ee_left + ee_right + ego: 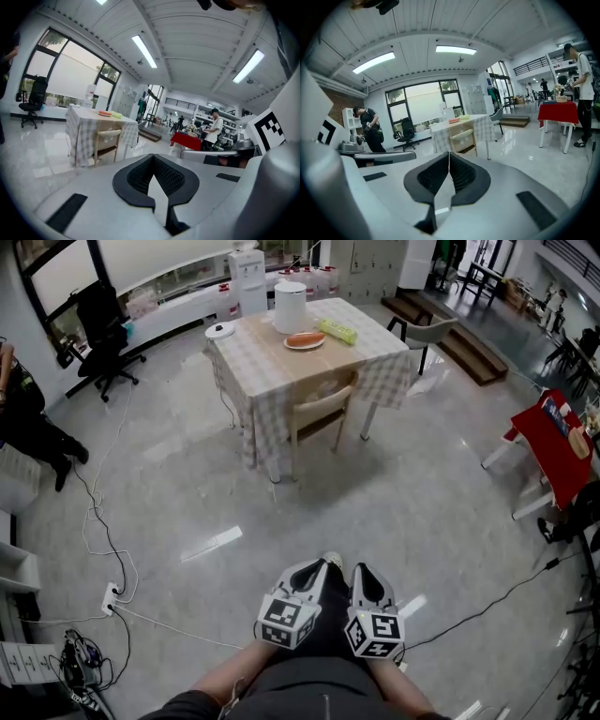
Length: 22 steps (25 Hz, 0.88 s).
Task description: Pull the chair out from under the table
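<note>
left gripper [317, 570]: jaws together, empty, tipped slightly down | right gripper [362, 576]: jaws together, empty, just beside the left gripper

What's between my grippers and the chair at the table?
Only bare floor lies between the left gripper, the right gripper and the chair; the head view shows it.

Cloth, pale wood, glossy floor

A soft checked cloth [246, 404] drapes the table [265, 345]; the chair [323, 411] under its near edge is smooth pale wood. The floor [394, 521] around the table is mirror-glossy. The left gripper [322, 565] and right gripper [360, 570], well before the table, are matt grey plastic with black ribbed pads [139, 177].
</note>
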Available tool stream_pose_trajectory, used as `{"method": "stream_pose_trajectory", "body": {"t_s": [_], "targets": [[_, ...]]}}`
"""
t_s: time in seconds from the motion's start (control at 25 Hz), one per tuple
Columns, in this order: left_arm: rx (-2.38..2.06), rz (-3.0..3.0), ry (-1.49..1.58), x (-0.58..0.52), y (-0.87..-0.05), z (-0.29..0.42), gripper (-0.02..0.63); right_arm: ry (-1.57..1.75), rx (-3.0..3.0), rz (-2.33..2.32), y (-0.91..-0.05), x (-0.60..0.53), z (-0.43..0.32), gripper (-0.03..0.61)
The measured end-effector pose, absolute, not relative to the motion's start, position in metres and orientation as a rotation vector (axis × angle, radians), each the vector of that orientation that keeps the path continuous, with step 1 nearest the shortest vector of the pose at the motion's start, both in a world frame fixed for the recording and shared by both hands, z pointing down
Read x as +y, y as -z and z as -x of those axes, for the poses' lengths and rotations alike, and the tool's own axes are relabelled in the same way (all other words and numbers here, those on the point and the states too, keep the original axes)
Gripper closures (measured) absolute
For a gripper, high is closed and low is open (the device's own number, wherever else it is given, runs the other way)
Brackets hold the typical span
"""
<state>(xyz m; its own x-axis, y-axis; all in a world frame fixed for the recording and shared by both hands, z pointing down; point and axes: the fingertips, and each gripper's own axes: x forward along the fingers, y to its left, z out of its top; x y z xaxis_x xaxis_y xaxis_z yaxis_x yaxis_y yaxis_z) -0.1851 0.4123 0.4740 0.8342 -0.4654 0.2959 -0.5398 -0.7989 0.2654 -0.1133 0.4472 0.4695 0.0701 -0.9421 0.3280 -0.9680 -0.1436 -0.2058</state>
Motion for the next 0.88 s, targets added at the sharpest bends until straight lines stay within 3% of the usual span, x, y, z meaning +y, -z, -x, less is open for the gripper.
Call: {"method": "stream_pose_trajectory", "body": {"t_s": [0.88], "targets": [[-0.852,-2.630,-0.325,0.307,-0.474,0.135,0.604,-0.596,-2.099,-2.166,-0.468,0.340,0.058,0.566]]}}
